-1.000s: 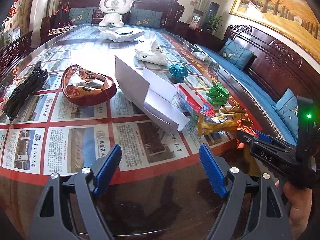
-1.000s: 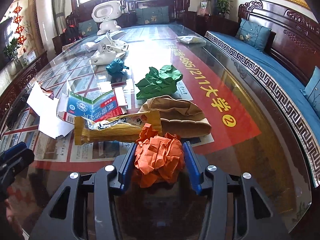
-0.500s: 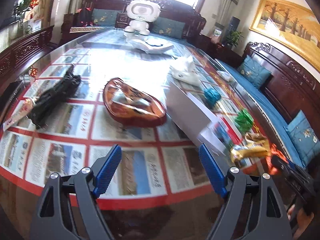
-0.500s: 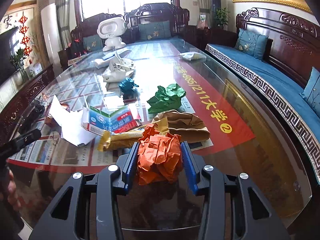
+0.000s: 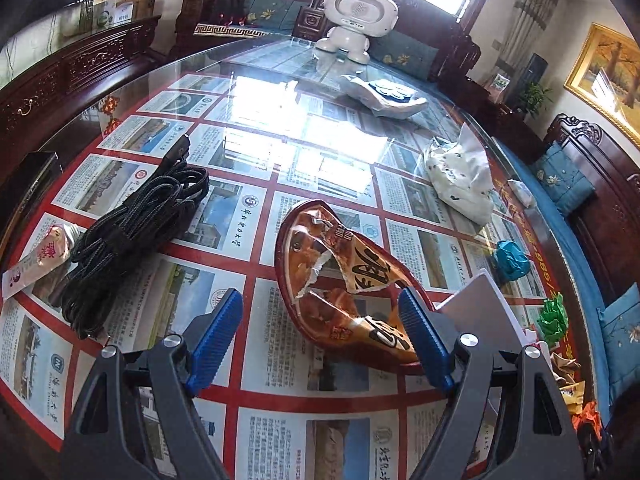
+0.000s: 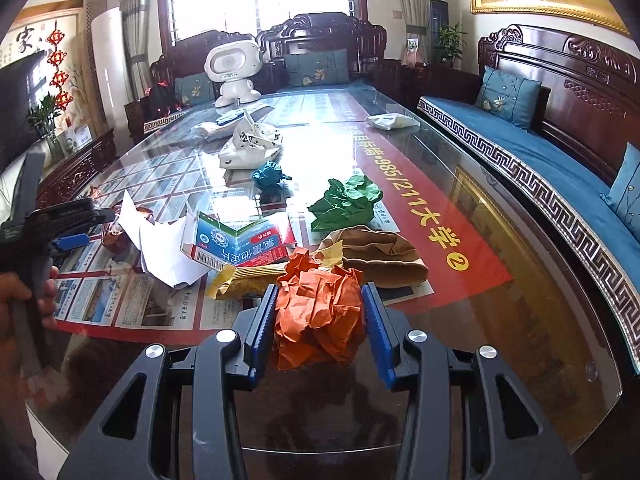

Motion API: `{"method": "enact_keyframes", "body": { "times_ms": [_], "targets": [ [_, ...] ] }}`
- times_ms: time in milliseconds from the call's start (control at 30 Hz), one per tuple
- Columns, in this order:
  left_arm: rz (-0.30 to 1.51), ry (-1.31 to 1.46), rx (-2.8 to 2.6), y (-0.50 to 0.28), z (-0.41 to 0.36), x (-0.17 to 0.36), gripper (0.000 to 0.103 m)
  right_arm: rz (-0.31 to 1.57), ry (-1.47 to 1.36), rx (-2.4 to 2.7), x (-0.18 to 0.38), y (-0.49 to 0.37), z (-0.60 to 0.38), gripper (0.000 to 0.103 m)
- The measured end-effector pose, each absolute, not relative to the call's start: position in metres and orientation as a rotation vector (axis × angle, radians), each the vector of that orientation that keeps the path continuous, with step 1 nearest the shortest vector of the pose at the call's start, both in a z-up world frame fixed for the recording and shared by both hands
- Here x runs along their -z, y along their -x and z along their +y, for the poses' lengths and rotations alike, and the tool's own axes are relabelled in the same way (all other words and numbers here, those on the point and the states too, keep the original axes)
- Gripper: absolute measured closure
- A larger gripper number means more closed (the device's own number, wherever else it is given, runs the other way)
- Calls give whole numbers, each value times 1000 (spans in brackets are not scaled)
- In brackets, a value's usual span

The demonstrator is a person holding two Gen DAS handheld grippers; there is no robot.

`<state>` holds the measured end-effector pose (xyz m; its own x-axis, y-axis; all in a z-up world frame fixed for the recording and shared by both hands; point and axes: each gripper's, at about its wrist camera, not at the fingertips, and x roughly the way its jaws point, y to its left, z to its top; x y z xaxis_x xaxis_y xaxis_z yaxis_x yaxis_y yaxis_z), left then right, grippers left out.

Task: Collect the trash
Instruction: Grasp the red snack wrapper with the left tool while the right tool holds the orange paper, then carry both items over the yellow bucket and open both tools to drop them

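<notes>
My right gripper (image 6: pixel 320 320) is shut on a crumpled orange paper ball (image 6: pixel 320 312) and holds it above the near end of the glass table. My left gripper (image 5: pixel 320 332) is open, its blue fingers either side of the near end of a torn brown snack wrapper (image 5: pixel 340 280) lying on the table. More trash lies near the right gripper: a yellow wrapper (image 6: pixel 248 278), a blue-white carton (image 6: pixel 240 246), white paper (image 6: pixel 160 248), a brown paper wad (image 6: pixel 380 252), green paper (image 6: pixel 348 200) and a teal ball (image 6: pixel 270 174).
A coiled black cable (image 5: pixel 132 232) and a small pink sachet (image 5: pixel 36 260) lie left of the wrapper. A white tissue pack (image 5: pixel 460 184) and a white robot toy (image 5: pixel 356 20) stand farther back. A blue-cushioned bench (image 6: pixel 540 160) runs along the table's right side.
My left gripper has swung left and forward, from the white paper to the brown snack wrapper, now between its fingers. My right gripper has lifted slightly, still holding the orange paper.
</notes>
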<state>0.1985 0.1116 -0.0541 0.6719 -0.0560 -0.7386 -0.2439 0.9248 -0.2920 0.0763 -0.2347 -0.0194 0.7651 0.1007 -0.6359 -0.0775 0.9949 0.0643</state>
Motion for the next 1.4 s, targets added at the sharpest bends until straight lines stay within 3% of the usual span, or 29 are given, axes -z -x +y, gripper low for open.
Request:
{"method": "enact_keyframes", "body": {
  "times_ms": [133,267,467,567,1400],
  "targets": [
    [855,373,-130,-202,109,62,25,692,-36,-100,19,-75,-234,61],
    [875,365,-128,-203,108,64,45,684,-34,-107,16,-74,-233,61],
    [897,381,-117,-209,112,63,62,684,-35,-113,15,-74,-231,61],
    [906,378,-92,-211,110,65,78,686,-38,-115,15,-73,-232,61],
    [793,258,-35,-121,88,35,80,657,-17,-130,3,-56,-224,62]
  ]
}}
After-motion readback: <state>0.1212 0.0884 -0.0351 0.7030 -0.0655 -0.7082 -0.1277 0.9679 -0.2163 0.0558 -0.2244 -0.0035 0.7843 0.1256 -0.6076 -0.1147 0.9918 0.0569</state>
